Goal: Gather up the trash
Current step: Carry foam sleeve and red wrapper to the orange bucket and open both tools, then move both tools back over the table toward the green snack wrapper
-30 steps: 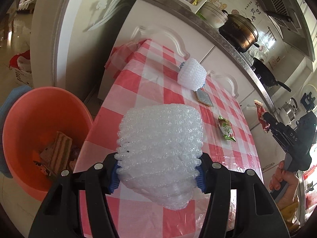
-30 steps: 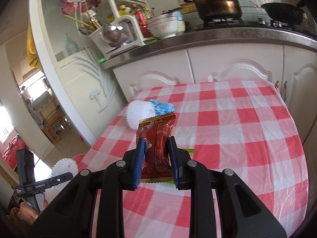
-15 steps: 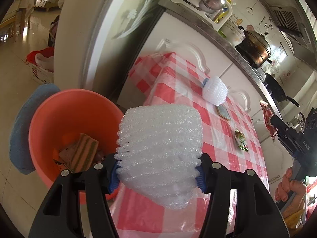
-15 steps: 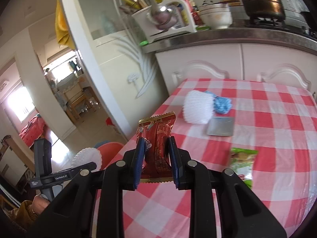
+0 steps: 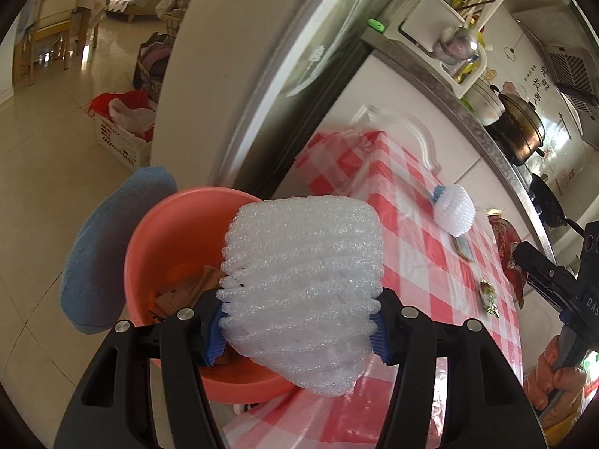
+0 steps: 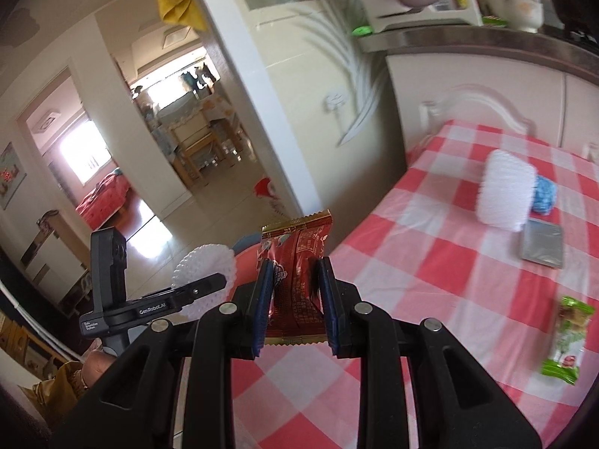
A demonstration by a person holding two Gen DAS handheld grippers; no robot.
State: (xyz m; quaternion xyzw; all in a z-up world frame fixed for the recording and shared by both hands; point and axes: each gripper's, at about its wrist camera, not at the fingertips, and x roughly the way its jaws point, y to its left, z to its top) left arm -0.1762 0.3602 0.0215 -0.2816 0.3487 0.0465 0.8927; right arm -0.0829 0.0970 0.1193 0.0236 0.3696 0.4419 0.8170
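My left gripper (image 5: pixel 297 331) is shut on a white foam fruit net (image 5: pixel 303 284) and holds it over the near rim of an orange basin (image 5: pixel 168 232) that stands on the floor beside the table, with brown wrappers inside. My right gripper (image 6: pixel 294 305) is shut on a red snack wrapper (image 6: pixel 295 262), held above the table's left edge. On the red-checked tablecloth (image 6: pixel 430 262) lie a second white foam net (image 6: pixel 503 192), a blue foam net (image 6: pixel 544 194), a grey packet (image 6: pixel 543 243) and a green wrapper (image 6: pixel 565 340).
A blue round mat (image 5: pixel 105 247) lies behind the basin. A white crate with red cloth (image 5: pixel 119 134) stands on the floor. White cabinets (image 6: pixel 486 86) and a counter with a pot (image 5: pixel 520 127) run behind the table. A doorway (image 6: pixel 168 149) opens left.
Both grippers have swung left, off the table toward the basin. The foam net now hangs over the basin's rim. The red wrapper has moved to the table's left edge.
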